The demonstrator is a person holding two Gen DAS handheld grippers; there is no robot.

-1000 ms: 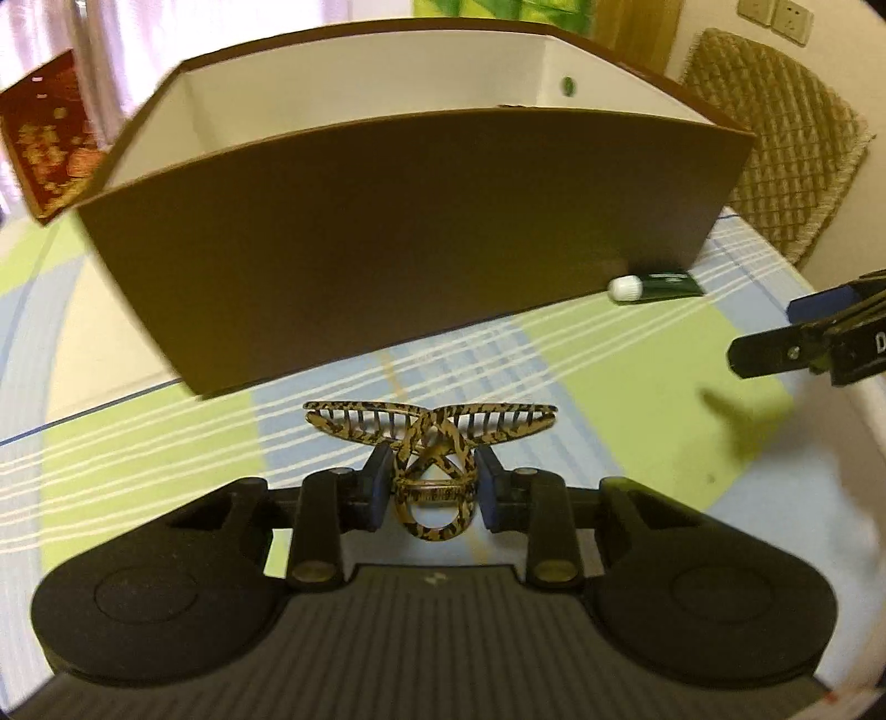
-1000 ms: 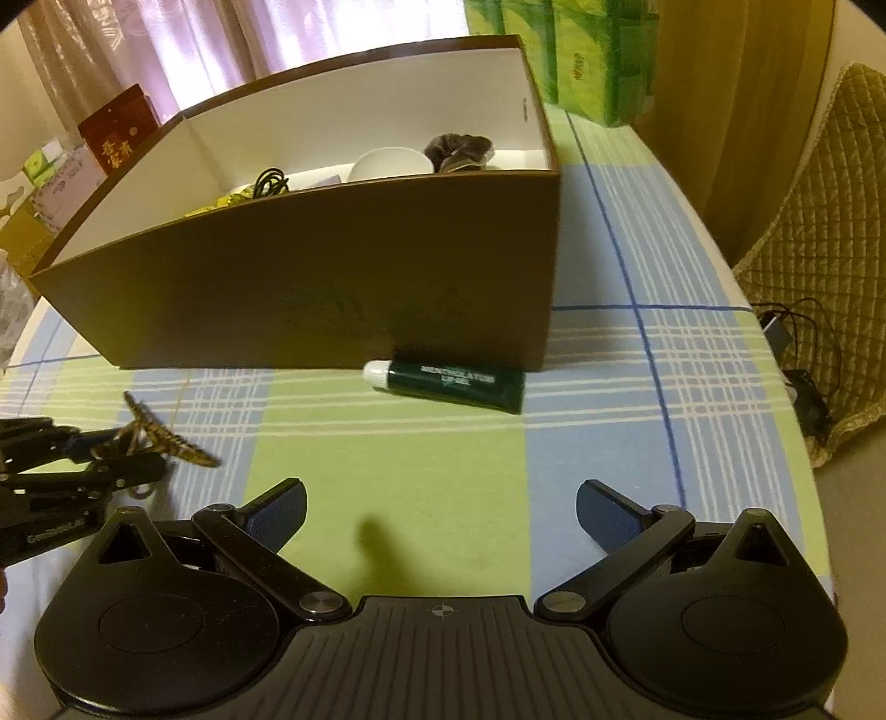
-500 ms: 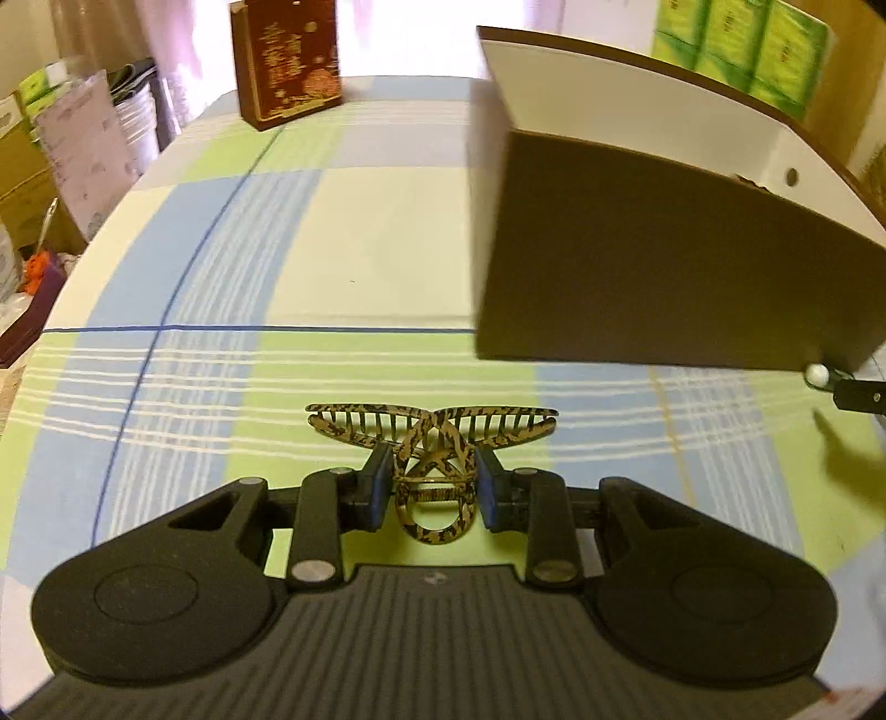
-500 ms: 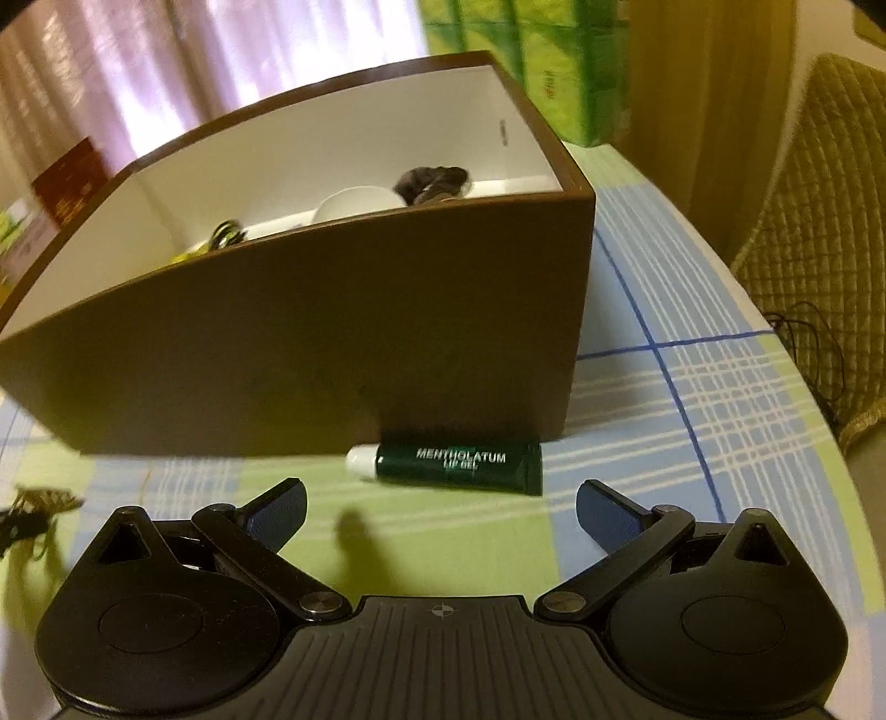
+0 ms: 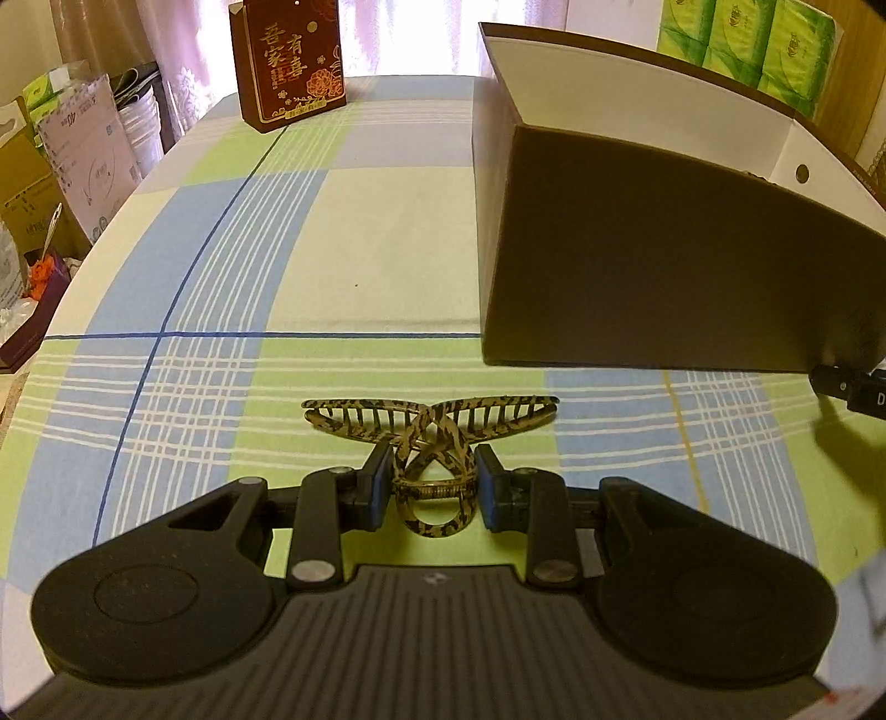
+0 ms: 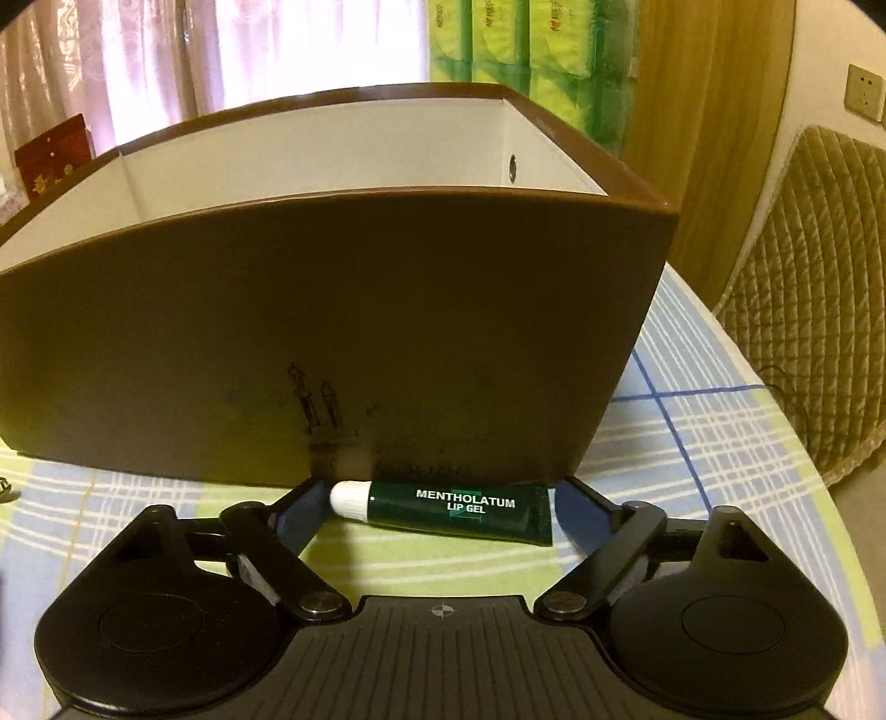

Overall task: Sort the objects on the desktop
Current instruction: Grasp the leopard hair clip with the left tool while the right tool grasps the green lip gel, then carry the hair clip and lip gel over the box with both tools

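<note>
Left wrist view: the left claw (image 5: 431,487) is closed on a tortoiseshell hair clip (image 5: 431,426), its blue-padded fingers (image 5: 379,487) pressing both sides of the clip's looped handle. The clip's toothed halves are spread wide, pointing left and right above the checked cloth of the surface (image 5: 232,277). A brown box (image 5: 653,266) with a white interior stands to the right, well ahead of the clip. A red carton with gold characters (image 5: 290,61) stands upright at the far edge of the surface. Part of the right claw (image 5: 853,387) shows at the right margin, near the box's lower corner.

Right wrist view: the right claw (image 6: 437,509) is wide open, with a finger to either side of a dark green lip gel tube (image 6: 454,507). The tube lies flat on the surface (image 6: 692,443), white cap to the left, just in front of the brown box (image 6: 332,310) wall. Whether the fingers touch the tube ends cannot be told; neither grips it. Green packages (image 6: 526,39) are stacked beyond the box. A quilted chair back (image 6: 819,277) stands to the right.
</note>
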